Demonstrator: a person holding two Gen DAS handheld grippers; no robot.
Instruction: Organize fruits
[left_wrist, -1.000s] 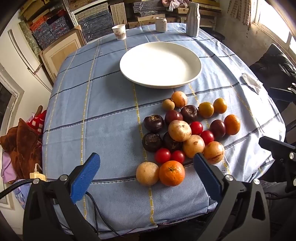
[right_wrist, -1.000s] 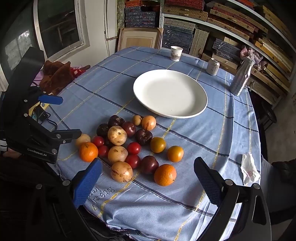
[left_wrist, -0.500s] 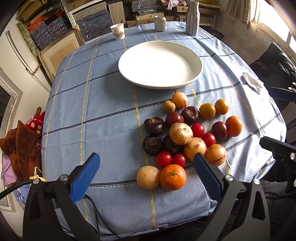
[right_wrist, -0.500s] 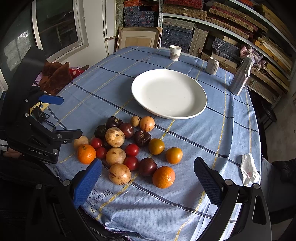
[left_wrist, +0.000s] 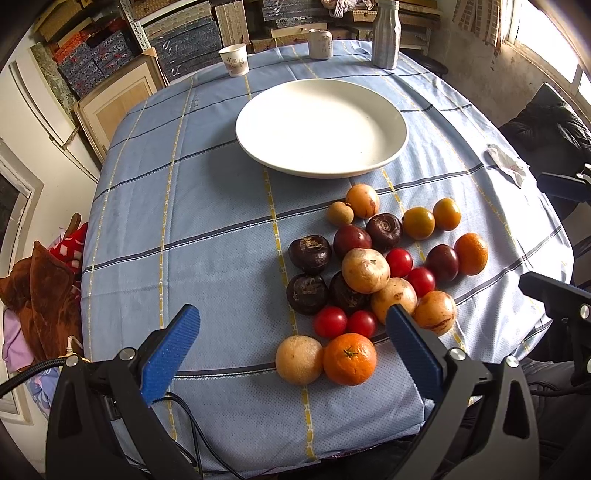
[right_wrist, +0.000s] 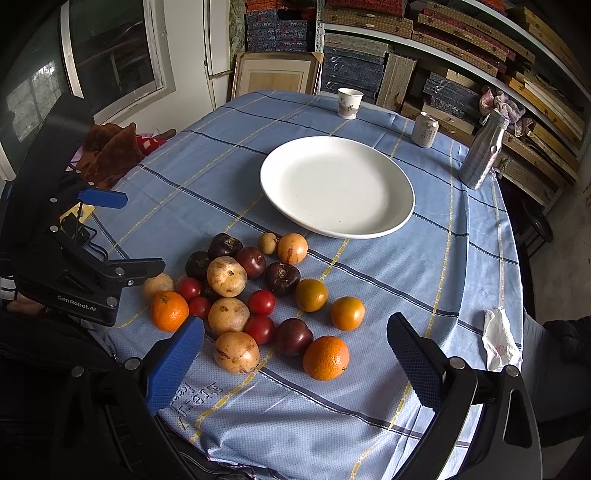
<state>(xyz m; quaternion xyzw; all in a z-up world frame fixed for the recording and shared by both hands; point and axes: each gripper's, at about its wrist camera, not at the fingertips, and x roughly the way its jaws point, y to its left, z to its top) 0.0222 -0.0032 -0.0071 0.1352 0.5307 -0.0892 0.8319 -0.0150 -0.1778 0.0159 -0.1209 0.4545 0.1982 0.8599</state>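
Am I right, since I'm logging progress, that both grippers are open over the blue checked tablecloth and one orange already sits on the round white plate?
Not quite. The round white plate holds nothing in either wrist view; every fruit, including the near orange, lies on the blue checked tablecloth. The rest stands: the left gripper and right gripper are both open.

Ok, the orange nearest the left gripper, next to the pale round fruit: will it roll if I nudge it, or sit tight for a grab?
The orange looks round, so it would probably roll on the flat tablecloth. It seems to touch the pale fruit, so a sideways nudge likely shifts both. Its dimpled skin probably grips fine in the open left gripper.
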